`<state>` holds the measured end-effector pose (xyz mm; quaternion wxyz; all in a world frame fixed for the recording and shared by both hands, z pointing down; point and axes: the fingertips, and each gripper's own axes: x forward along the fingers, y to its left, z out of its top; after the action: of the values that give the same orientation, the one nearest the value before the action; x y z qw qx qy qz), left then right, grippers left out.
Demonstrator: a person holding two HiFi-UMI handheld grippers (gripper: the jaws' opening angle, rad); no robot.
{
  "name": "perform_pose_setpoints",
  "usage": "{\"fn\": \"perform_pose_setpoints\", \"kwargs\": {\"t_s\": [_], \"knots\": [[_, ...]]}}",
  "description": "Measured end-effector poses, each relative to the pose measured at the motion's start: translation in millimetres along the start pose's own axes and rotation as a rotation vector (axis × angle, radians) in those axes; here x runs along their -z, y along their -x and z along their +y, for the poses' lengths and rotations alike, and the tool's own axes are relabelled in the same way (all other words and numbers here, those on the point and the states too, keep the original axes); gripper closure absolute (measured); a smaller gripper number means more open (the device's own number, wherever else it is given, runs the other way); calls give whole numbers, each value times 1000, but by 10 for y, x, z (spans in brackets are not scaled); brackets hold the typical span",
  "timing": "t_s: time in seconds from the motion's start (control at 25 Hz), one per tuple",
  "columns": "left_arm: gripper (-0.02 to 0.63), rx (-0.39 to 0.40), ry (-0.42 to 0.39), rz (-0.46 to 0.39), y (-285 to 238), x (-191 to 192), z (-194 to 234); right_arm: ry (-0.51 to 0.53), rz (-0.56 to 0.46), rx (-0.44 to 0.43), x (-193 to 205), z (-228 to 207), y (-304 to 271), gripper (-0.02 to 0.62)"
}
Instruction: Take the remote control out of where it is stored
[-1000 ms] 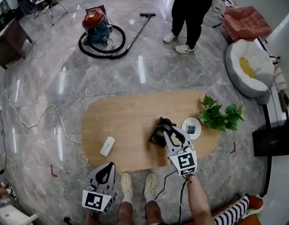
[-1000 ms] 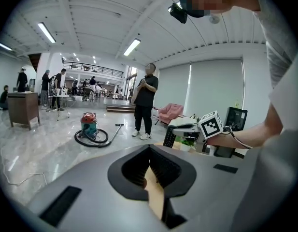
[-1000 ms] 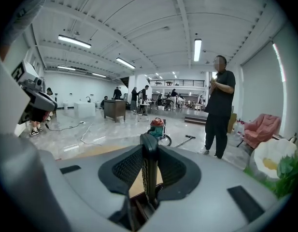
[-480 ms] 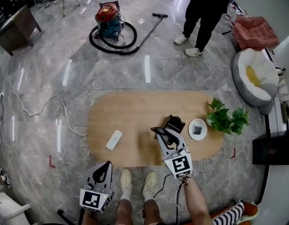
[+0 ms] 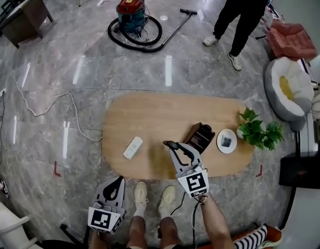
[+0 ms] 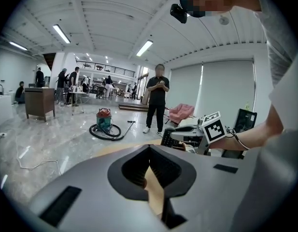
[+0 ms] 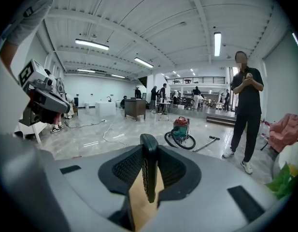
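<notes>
My right gripper (image 5: 172, 149) is shut on a black remote control (image 5: 168, 144), held just above the oval wooden table (image 5: 149, 118), left of the dark brown holder box (image 5: 200, 136). In the right gripper view the remote (image 7: 149, 170) stands on edge between the pads. The left gripper view shows that remote (image 6: 170, 138) in profile. My left gripper (image 5: 113, 189) hangs off the table's near edge at the lower left. Its pads meet at the tips with nothing between them (image 6: 149, 153). A white remote (image 5: 133, 147) lies flat on the table's left part.
A white dish (image 5: 226, 140) and a green plant (image 5: 261, 131) sit at the table's right end. A vacuum cleaner (image 5: 133, 12) with hose, a standing person (image 5: 248, 7), a floor cable (image 5: 51, 110) and a white cushion seat (image 5: 289, 90) surround the table.
My right gripper has drawn the black remote out of the holder box and carried it left. The left gripper has stayed put.
</notes>
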<state>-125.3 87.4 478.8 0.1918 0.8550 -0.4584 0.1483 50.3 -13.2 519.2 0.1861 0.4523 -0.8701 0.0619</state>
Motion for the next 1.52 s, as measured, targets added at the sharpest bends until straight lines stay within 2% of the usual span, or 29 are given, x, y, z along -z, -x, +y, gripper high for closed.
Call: {"fn": "perform_pose_setpoints", "kwargs": {"t_s": [0.88,1.52], "knots": [[601,-23,13,40,10,410,334,-27,33,-62,545,367,-458,492],[601,-38,23,56,8,515,427,-23,27,-76,698,419,-639,492]]}}
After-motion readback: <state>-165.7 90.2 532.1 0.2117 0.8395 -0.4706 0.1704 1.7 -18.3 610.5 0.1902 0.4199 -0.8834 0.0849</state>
